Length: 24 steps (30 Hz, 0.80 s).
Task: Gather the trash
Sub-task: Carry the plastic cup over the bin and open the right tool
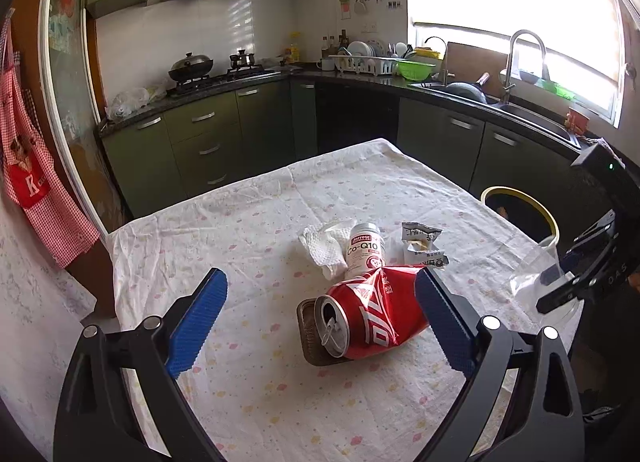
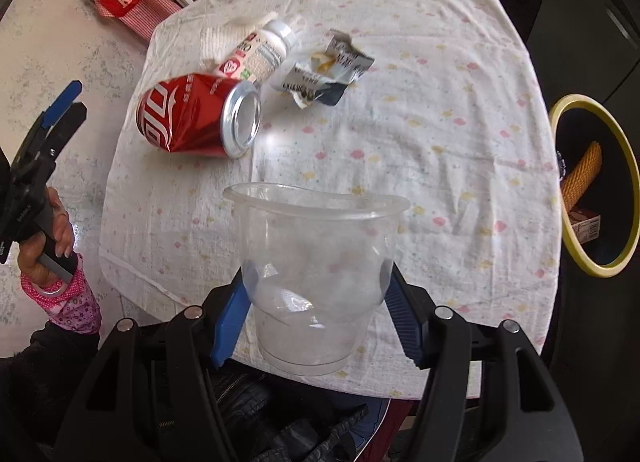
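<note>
A crushed red cola can (image 1: 370,310) lies on the clothed table over a small metal tin (image 1: 306,326). Behind it lie a white Co-Q10 bottle (image 1: 365,252), a crumpled paper towel (image 1: 324,248) and a torn silver wrapper (image 1: 422,244). My left gripper (image 1: 320,302) is open, its right finger beside the can. My right gripper (image 2: 316,302) is shut on a clear plastic cup (image 2: 316,274), squeezing it above the table's near edge; the gripper also shows in the left wrist view (image 1: 560,282). The can (image 2: 196,118), bottle (image 2: 260,54) and wrapper (image 2: 324,70) lie beyond the cup.
A black bin with a yellow rim (image 2: 596,190) stands right of the table and holds a yellow roll and a box; it also shows in the left wrist view (image 1: 520,210). Green cabinets (image 1: 208,142), stove and sink (image 1: 532,114) line the walls. A red apron (image 1: 28,166) hangs left.
</note>
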{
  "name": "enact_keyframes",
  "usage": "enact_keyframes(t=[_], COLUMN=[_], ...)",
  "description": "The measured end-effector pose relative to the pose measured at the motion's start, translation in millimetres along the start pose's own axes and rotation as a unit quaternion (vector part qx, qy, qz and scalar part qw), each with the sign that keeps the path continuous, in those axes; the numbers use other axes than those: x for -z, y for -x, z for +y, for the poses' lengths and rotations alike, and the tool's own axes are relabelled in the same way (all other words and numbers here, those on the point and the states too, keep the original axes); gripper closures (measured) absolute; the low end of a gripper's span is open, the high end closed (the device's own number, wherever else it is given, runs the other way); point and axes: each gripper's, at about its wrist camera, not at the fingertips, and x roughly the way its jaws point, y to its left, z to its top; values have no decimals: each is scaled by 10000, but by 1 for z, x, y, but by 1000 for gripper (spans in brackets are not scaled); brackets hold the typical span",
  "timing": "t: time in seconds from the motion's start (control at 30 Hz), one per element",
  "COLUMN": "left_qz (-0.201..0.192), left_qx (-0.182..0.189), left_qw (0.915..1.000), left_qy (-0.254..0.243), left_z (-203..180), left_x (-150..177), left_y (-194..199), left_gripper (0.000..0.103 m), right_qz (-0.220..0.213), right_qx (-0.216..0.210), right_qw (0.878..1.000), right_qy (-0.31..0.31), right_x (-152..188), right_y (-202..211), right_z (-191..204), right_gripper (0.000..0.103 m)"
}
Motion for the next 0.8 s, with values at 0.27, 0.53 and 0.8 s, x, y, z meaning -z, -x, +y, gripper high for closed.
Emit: enact_keyframes(t=[0.27, 0.53, 0.8], left_qz=[145, 353, 692], left_qx=[27, 194, 513], left_qw=[9994, 9974, 9926], left_qy=[-316, -600, -852], left_z=[-33, -78, -116], left_x=[-17, -40, -52], left_y=[-16, -36, -59], left_gripper=[9, 9, 9], right_qz=[-899, -729, -1067], right_qx=[1134, 2094, 1677], right_qw=[9844, 9610, 9699], right_qy=[-998, -1651, -1408], right_x=[-21, -44, -13], right_y=[61, 27, 31], right_z=[-141, -268, -259], right_gripper=[41, 33, 30])
